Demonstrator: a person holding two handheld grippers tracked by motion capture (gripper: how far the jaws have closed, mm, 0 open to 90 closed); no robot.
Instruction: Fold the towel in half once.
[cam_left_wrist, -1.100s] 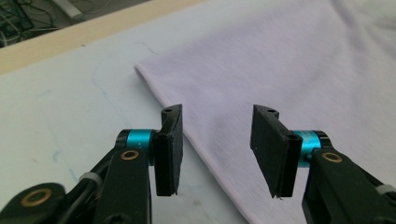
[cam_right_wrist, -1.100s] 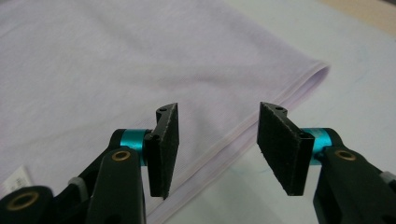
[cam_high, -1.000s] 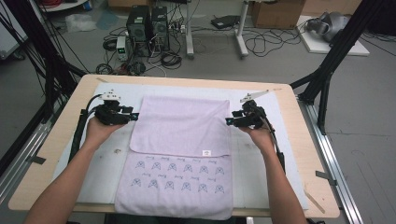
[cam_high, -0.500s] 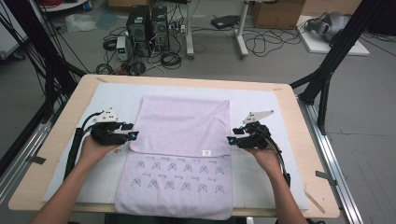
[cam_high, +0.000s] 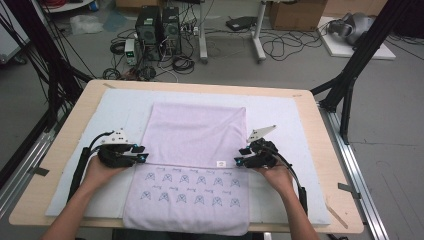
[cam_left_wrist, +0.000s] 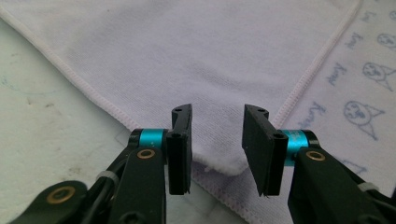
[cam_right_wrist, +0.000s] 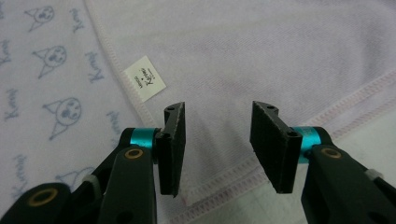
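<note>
Left tongs (cam_high: 142, 156) spread, closing | right tongs (cam_high: 238, 161) spread, closing | towel (cam_high: 195, 140) corners between, unpinched

The towel's (cam_high: 192, 150) near hem hangs past the surface (cam_high: 60, 200) edge, cut off by the high view's bottom. Its label (cam_right_wrist: 144, 78) carries print too small to read.

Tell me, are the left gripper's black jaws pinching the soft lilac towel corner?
Apart. In the left gripper view the left gripper stands open around the folded corner of the lilac towel, with cloth showing between pad and corner on each side.
</note>
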